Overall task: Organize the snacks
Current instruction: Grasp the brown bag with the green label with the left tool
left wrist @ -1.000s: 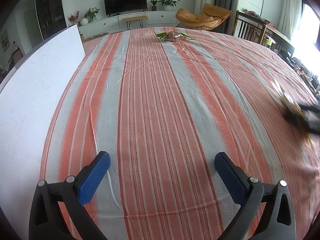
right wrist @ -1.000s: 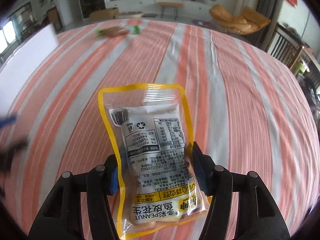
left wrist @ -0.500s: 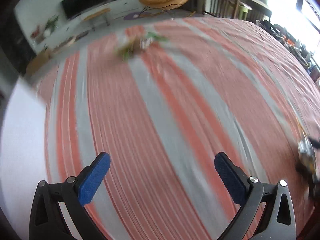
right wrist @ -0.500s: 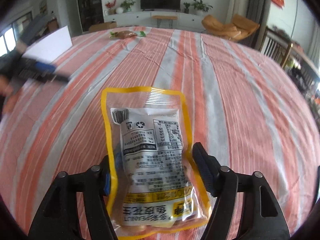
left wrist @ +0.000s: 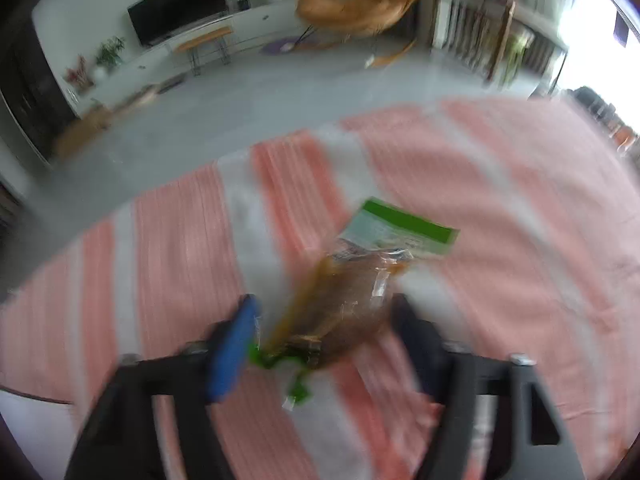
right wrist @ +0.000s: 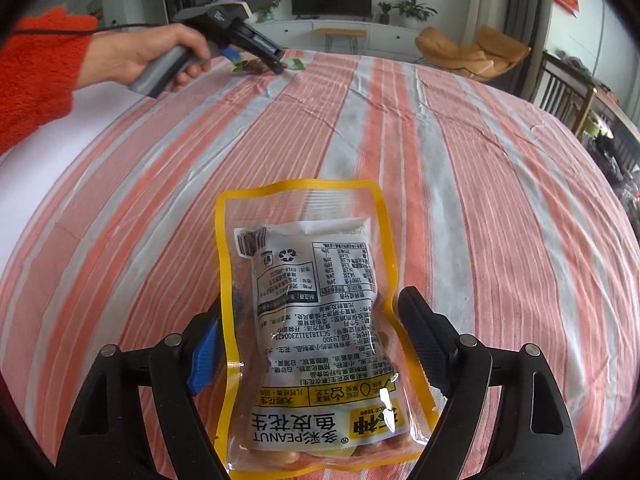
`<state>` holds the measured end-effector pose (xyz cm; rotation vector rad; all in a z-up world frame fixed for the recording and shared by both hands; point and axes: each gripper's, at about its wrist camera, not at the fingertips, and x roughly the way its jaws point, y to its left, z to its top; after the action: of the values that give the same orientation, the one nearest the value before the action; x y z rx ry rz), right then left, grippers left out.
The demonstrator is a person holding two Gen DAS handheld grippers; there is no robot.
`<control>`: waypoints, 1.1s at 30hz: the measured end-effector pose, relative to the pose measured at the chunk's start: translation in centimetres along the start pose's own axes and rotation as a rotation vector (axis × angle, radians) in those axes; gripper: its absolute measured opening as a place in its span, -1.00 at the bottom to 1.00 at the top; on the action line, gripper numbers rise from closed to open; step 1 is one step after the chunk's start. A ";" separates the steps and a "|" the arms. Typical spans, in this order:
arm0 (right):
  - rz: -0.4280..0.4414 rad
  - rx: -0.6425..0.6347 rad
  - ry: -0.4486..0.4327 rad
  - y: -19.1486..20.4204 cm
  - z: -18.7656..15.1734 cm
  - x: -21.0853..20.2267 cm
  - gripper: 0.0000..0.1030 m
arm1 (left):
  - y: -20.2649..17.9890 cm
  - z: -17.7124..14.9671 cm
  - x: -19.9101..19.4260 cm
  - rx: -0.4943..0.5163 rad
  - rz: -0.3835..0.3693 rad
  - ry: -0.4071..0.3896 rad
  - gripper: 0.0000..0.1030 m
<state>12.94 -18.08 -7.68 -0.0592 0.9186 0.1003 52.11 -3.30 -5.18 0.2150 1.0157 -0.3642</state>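
A yellow-rimmed peanut bag (right wrist: 316, 320) lies on the striped tablecloth (right wrist: 460, 160), back side up, between the jaws of my right gripper (right wrist: 308, 344). Those jaws are opening; the right pad stands clear of the bag and the bag's left rim overlaps the left finger. Near the table's far edge lies a clear, green-ended packet (left wrist: 352, 296) with brown contents. My left gripper (left wrist: 324, 332) straddles it with jaws closing, and a sliver of cloth shows beside the left pad; the picture is blurred. The right wrist view shows that left gripper (right wrist: 276, 65) held by a hand (right wrist: 160, 56).
A white board (right wrist: 48, 152) lies along the table's left side, under a red sleeve (right wrist: 36, 72). The table's far edge runs just behind the green-ended packet. Beyond are a TV cabinet, plants and an orange chair (left wrist: 360, 8).
My left gripper swept across the table to the far packet and its jaws narrowed around it. My right jaws widened off the peanut bag, which settled on the cloth.
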 end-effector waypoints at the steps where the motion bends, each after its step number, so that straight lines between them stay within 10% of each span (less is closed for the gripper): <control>1: 0.000 0.000 0.000 0.0 0.0 0.0 0.62 | 0.0 -0.3 -0.6 -0.008 0.004 -0.025 -0.05; 7: -0.002 -0.001 0.000 0.1 0.0 0.0 0.62 | 0.1 -6.9 -6.1 -0.143 -0.003 -0.043 -0.32; 15: -0.004 -0.001 0.000 0.1 0.0 0.0 0.62 | -6.7 -25.2 -16.6 -0.077 0.070 0.014 -0.29; 19: -0.008 -0.003 0.001 0.2 -0.1 0.0 0.62 | -10.2 -30.5 -19.5 -0.072 0.002 0.036 0.82; 25: -0.011 -0.002 0.001 0.2 -0.1 0.0 0.63 | -9.2 -31.2 -21.5 -0.004 -0.196 0.006 0.95; 33: -0.014 -0.002 0.002 0.3 -0.1 0.0 0.66 | -9.8 -26.8 -17.3 0.318 -0.220 0.088 0.95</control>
<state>12.81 -17.83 -7.75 -0.0675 0.9194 0.0878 18.97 0.23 -4.17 0.4095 1.0679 -0.7227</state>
